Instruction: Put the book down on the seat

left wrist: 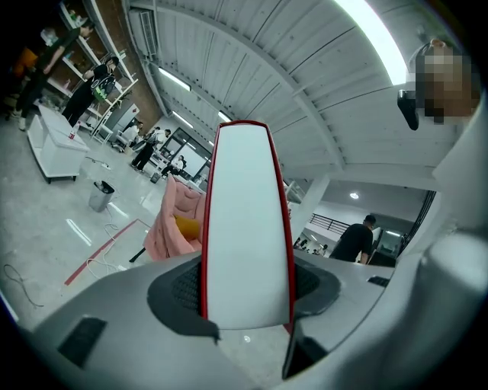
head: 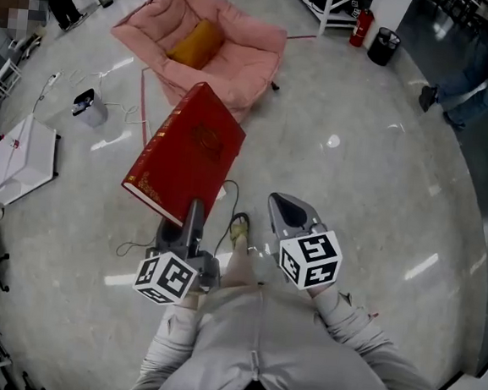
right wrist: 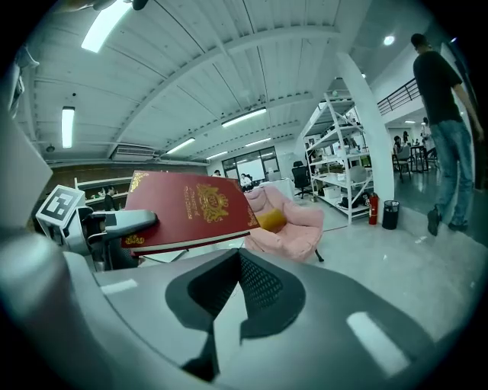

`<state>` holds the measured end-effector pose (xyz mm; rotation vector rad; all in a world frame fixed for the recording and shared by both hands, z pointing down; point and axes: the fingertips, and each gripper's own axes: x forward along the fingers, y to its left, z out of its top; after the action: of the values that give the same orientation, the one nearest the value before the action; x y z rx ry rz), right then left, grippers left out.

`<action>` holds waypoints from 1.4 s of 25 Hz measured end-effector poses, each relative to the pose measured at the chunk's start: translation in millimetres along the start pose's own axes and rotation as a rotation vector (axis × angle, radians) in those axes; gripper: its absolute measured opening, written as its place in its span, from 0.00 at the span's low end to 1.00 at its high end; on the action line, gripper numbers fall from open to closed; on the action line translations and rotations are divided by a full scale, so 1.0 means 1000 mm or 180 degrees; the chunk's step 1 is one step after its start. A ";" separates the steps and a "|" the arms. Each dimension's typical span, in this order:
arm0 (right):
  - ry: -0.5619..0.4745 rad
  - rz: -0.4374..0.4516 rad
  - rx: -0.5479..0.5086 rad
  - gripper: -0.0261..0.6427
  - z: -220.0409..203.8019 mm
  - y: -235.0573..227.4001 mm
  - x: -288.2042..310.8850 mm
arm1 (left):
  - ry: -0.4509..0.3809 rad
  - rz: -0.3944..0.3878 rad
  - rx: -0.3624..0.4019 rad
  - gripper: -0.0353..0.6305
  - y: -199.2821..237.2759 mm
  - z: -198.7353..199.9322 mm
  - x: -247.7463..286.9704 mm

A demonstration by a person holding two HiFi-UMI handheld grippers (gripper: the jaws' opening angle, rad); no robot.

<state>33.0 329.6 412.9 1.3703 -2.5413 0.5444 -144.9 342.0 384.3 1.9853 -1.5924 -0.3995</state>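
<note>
A big red book (head: 188,153) with a gold crest hangs over the floor, tilted, short of the pink armchair (head: 230,57). My left gripper (head: 193,213) is shut on the book's near edge. The left gripper view shows the white page edge of the book (left wrist: 245,228) standing upright between the two pads, with the armchair (left wrist: 169,221) beyond. A yellow cushion (head: 195,43) lies on the seat. My right gripper (head: 287,207) hovers to the right of the book, jaws together and holding nothing. In its view the book (right wrist: 191,207) hangs before the armchair (right wrist: 293,226).
A white box (head: 22,160) and a small grey bin (head: 89,107) stand on the floor at left, with cables around them. At the back are a red fire extinguisher (head: 361,26) and a black bin (head: 382,45). A person (head: 475,74) walks at far right.
</note>
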 end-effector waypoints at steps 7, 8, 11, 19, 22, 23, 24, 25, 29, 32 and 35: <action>0.0059 0.0030 -0.0020 0.04 0.029 -0.023 0.066 | 0.0090 0.0020 -0.0037 0.42 0.022 0.016 0.069; 0.0069 0.0035 -0.0020 0.04 0.033 -0.026 0.076 | 0.0105 0.0019 -0.0038 0.42 0.025 0.018 0.079; 0.0079 0.0029 -0.0022 0.04 0.050 -0.035 0.106 | 0.0147 0.0015 -0.0057 0.42 0.034 0.030 0.109; 0.0084 -0.0082 0.0040 0.04 0.084 -0.060 0.174 | 0.0288 -0.0042 -0.0115 0.42 0.058 0.054 0.185; 0.0098 -0.0136 0.0064 0.04 0.090 -0.069 0.195 | 0.0335 -0.0064 -0.0132 0.42 0.067 0.060 0.209; 0.0103 -0.0152 0.0070 0.04 0.092 -0.072 0.201 | 0.0346 -0.0073 -0.0132 0.42 0.069 0.062 0.215; 0.0109 -0.0167 0.0076 0.04 0.094 -0.074 0.207 | 0.0357 -0.0082 -0.0131 0.42 0.072 0.064 0.222; 0.0115 -0.0179 0.0078 0.04 0.095 -0.077 0.213 | 0.0365 -0.0090 -0.0129 0.42 0.074 0.066 0.229; 0.0121 -0.0195 0.0065 0.04 0.105 -0.086 0.240 | 0.0388 -0.0106 -0.0125 0.42 0.084 0.075 0.256; 0.0110 -0.0201 0.0055 0.04 0.113 -0.091 0.259 | 0.0415 -0.0121 -0.0107 0.42 0.092 0.079 0.275; 0.0105 -0.0209 0.0051 0.04 0.121 -0.096 0.272 | 0.0440 -0.0120 -0.0120 0.42 0.099 0.082 0.291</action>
<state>-36.6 25.3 417.9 1.4327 -2.4617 0.5715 -196.1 29.5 409.6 1.9724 -1.4538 -0.2976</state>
